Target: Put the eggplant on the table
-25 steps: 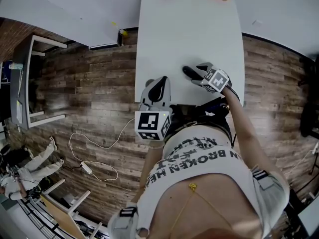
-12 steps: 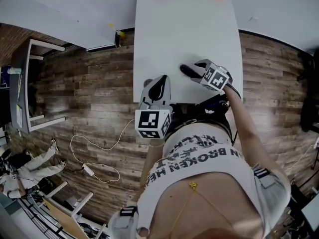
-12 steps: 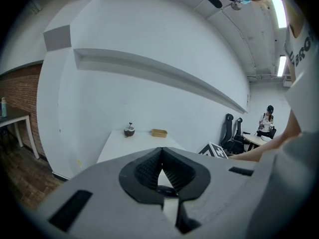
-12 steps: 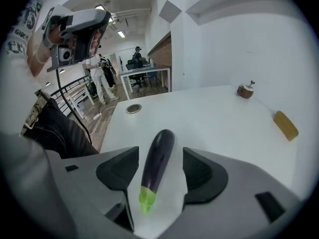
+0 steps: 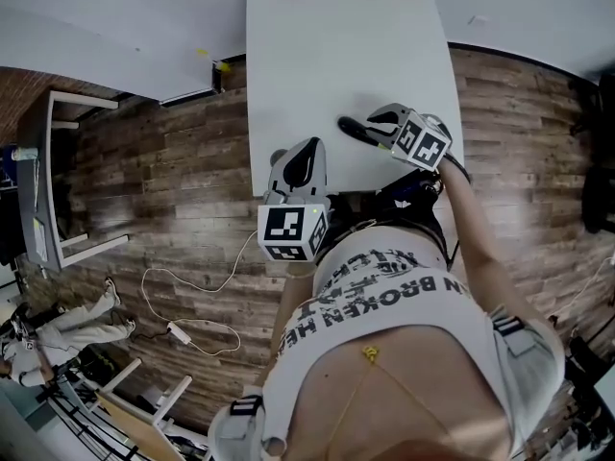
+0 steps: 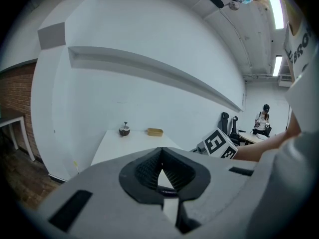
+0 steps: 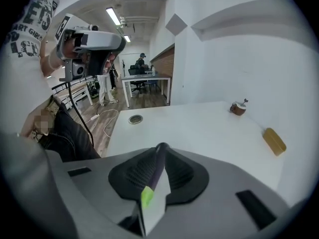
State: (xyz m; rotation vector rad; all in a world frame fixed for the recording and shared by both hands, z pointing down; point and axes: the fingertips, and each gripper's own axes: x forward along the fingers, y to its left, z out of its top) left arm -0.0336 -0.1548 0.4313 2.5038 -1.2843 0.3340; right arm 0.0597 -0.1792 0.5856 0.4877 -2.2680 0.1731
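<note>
1. The right gripper is shown clamped on the eggplant, its jaws having just been closing on it.
2. The eggplant's long axis runs along the jaws, with the green stem end lying back toward the palm. The dark tip projects past the fingertips over the near part of the table; contact with the surface cannot be judged.
3. The left gripper is held closed and empty, farther off at the near edge.
4. At the far end a yellow tray and a brown bowl are seen; the tray is apparently empty.

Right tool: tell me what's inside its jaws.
A dark purple eggplant with a green stem, gripped by the right tool, whose jaws have just been closing. The pads cover its sides.
</note>
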